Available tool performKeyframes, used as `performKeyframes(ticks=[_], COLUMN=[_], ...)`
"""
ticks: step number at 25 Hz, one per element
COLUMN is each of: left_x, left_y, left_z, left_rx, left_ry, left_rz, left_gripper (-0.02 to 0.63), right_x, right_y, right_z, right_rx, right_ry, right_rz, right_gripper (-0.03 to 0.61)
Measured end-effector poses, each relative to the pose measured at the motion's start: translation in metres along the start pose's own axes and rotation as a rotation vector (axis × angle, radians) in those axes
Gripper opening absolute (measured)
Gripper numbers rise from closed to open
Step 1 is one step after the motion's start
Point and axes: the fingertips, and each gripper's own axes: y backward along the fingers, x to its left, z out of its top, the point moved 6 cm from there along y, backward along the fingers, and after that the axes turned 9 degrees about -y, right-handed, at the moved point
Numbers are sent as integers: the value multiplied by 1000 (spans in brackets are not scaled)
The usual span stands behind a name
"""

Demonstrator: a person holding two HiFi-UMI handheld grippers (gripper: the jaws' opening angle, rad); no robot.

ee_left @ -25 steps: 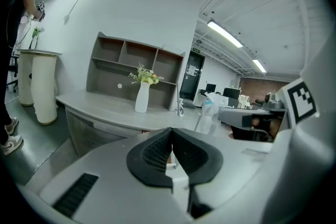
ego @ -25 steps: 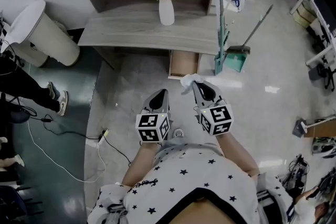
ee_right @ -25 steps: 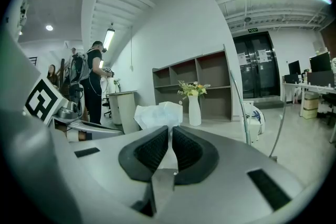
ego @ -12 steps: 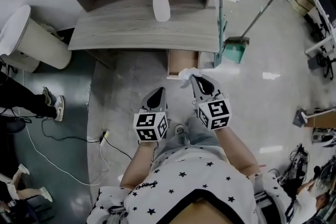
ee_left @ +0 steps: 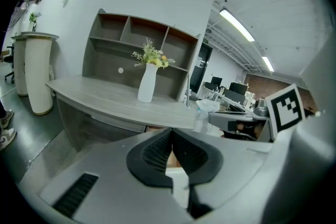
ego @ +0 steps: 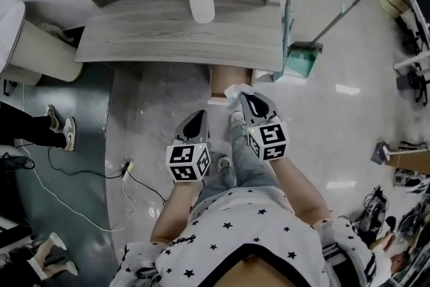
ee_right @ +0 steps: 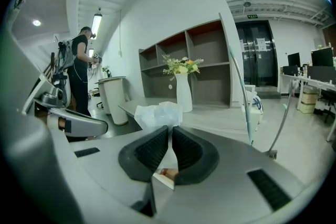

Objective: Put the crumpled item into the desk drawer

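Head view has the right gripper [ego: 242, 97], jaws pinched on the white crumpled item [ego: 234, 90], over the open drawer [ego: 220, 81] at the front edge of the desk [ego: 168, 37], and the left gripper [ego: 199, 116] with jaws together and empty; the carry looks nearly over, so the next move is lowering inside and releasing.

Matt wood-grain desk [ego: 134, 44], seemingly paper wad [ego: 234, 91]

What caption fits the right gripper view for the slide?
Right gripper clamps a crumpled white item at its jaw tips, with the flower vase on the desk ahead.
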Motion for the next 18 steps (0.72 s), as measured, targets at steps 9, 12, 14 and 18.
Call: performKeyframes(ticks=[9,12,14,18], left_x=[14,18,21,28], left_y=[-60,-76,-85,-100], left_z=[-8,-15,-20,-30], left_rx=[41,62,76,100], left_ry=[25,34,39,48], left_rz=[20,24,27,38], left_gripper=[12,12,12,12], right_x=[-41,-51,-56,-69], right_y=[-72,-93,-106,-130], right_z=[-36,-53,-67,-94], right_rx=[122,167,201,272], right_ry=[10,10,13,16], right_rz=[1,-2,-3,-17], right_gripper=[17,17,17,17])
